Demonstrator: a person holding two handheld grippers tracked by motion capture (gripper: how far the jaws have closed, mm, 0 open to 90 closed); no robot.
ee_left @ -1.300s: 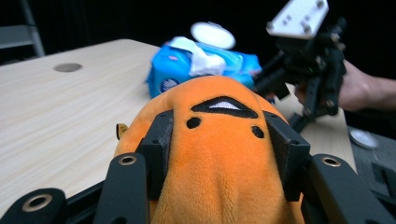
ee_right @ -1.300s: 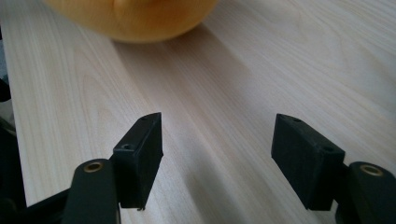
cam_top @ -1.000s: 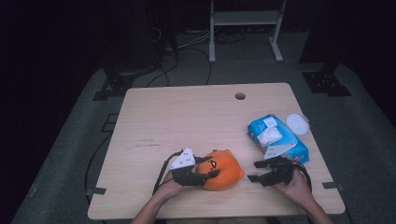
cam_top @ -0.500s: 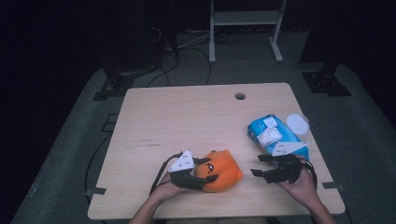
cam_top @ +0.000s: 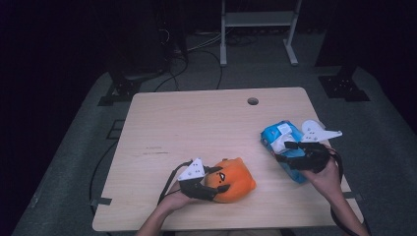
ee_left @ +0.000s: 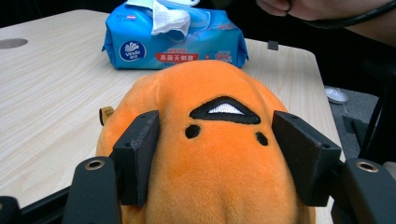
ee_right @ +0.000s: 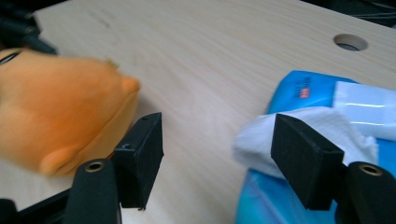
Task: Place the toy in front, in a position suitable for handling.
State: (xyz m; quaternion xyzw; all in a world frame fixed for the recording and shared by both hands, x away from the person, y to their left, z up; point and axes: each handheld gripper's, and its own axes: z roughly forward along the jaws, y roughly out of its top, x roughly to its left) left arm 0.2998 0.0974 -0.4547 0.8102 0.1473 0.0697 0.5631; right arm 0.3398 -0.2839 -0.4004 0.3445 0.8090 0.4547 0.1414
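An orange plush toy (cam_top: pixel 235 180) with a stitched face lies near the table's front edge. My left gripper (cam_top: pixel 219 181) is at its left side. In the left gripper view the plush (ee_left: pixel 219 93) bulges between the jaws of that gripper (ee_left: pixel 219 140). They have just been opening and stand beside the plush without squeezing it. A blue pack of wet wipes (cam_top: pixel 273 136) lies at the right, with a white wipe (ee_right: pixel 280 135) sticking out of its top. My right gripper (cam_top: pixel 282 151) hovers open over the pack, nothing between its fingers (ee_right: pixel 144 140).
The wooden table (cam_top: pixel 196 128) has a round cable hole (cam_top: pixel 253 101) near its far edge. The room around the table is dark, with cables and a metal stand's legs (cam_top: pixel 255 49) on the floor behind. Bare wood lies across the table's middle and left.
The right gripper has lifted and moved away from the front edge onto the wipes pack. The left hand has kept its place while its jaws spread wider around the plush.
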